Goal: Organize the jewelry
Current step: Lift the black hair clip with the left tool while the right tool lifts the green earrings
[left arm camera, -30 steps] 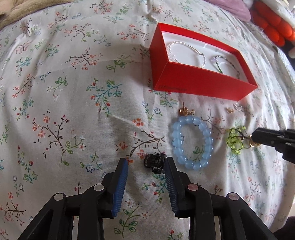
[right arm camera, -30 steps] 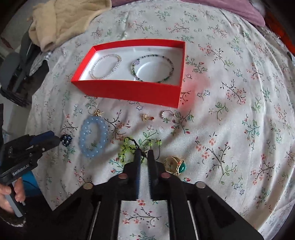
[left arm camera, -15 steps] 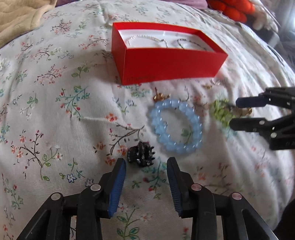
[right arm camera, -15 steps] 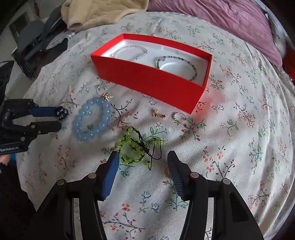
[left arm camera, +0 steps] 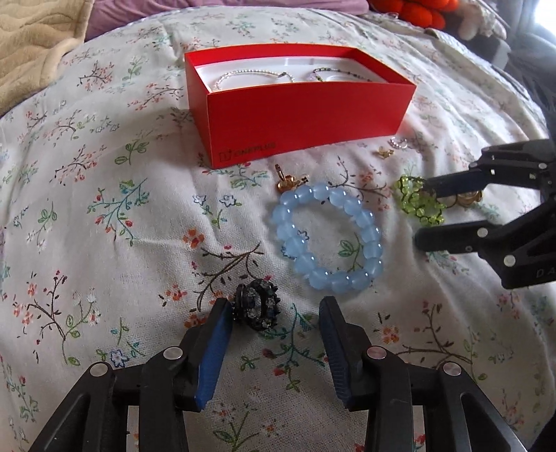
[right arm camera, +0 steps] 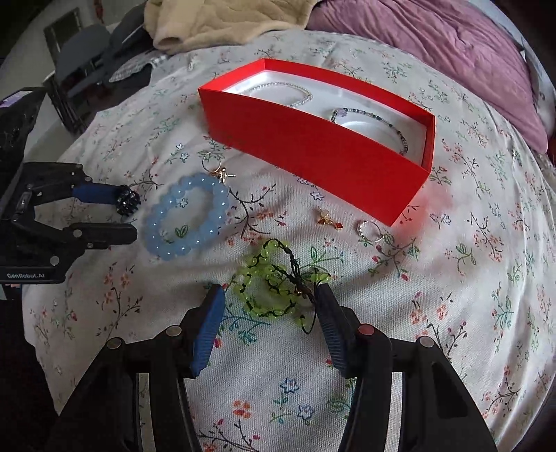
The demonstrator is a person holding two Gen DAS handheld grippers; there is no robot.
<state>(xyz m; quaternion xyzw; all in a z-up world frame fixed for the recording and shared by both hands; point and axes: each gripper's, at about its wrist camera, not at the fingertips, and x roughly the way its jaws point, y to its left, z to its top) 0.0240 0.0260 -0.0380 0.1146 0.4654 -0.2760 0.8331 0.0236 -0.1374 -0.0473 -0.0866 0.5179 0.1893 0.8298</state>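
A black beaded ring [left arm camera: 255, 309] lies on the floral bedsheet between the fingers of my left gripper [left arm camera: 274, 306], touching the left pad. Those jaws are opening and do not press on it. My right gripper [right arm camera: 269, 290] stands open around a crumpled green bead bracelet [right arm camera: 267, 274], which rests loose on the sheet. A blue bead bracelet [left arm camera: 285, 222] lies between the two grippers. Behind it stands the red box [left arm camera: 305, 118], holding a white bead bracelet [right arm camera: 295, 92] and a dark bead bracelet [right arm camera: 382, 118].
A gold charm [right arm camera: 326, 217], a silver ring [right arm camera: 370, 231] and a gold earring [right arm camera: 215, 168] lie in front of the box. A gold ring [left arm camera: 465, 200] peeks out behind the right gripper's finger. Beige blanket [right arm camera: 215, 21] and purple duvet [right arm camera: 434, 38] lie at the back.
Both grippers came lower toward the sheet and rolled. The right jaws went from shut to open around the green bracelet. The left jaws widened, with the black ring still between them.
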